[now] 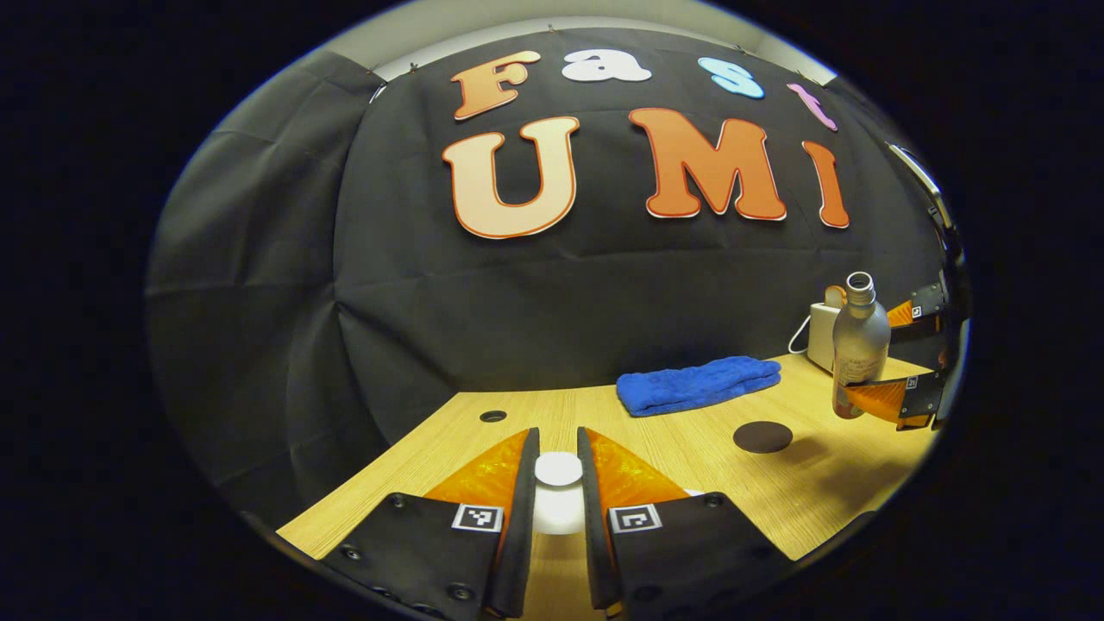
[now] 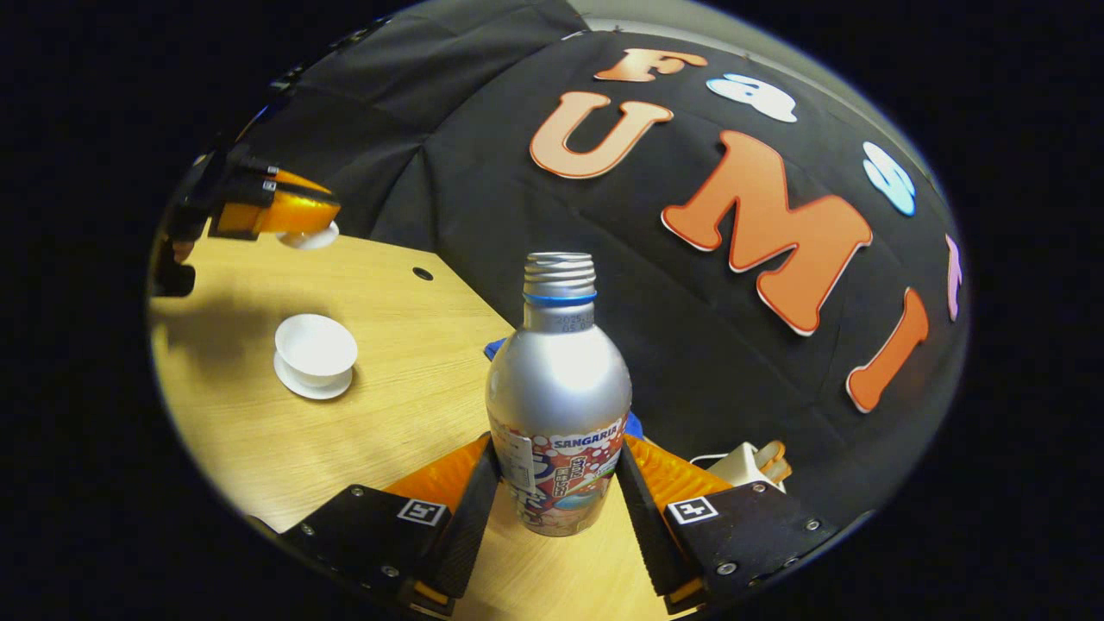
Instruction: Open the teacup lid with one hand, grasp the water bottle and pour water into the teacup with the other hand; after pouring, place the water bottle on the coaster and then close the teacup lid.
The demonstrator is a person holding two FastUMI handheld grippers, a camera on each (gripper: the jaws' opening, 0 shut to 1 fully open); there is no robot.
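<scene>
left tool clamped on teacup lid, lifted off | right tool clamped on water bottle, upright, raised off surface | teacup open on saucer, well left | carry bottle over cup, tilt slowly, mouth centred above rim

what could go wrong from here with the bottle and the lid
1. The uncapped silver metal bottle is gripped low by the right tongs, so it may tip or slosh on the way to the white teacup.
2. The left tongs pinch the white lid by its small knob; it could slip.
</scene>
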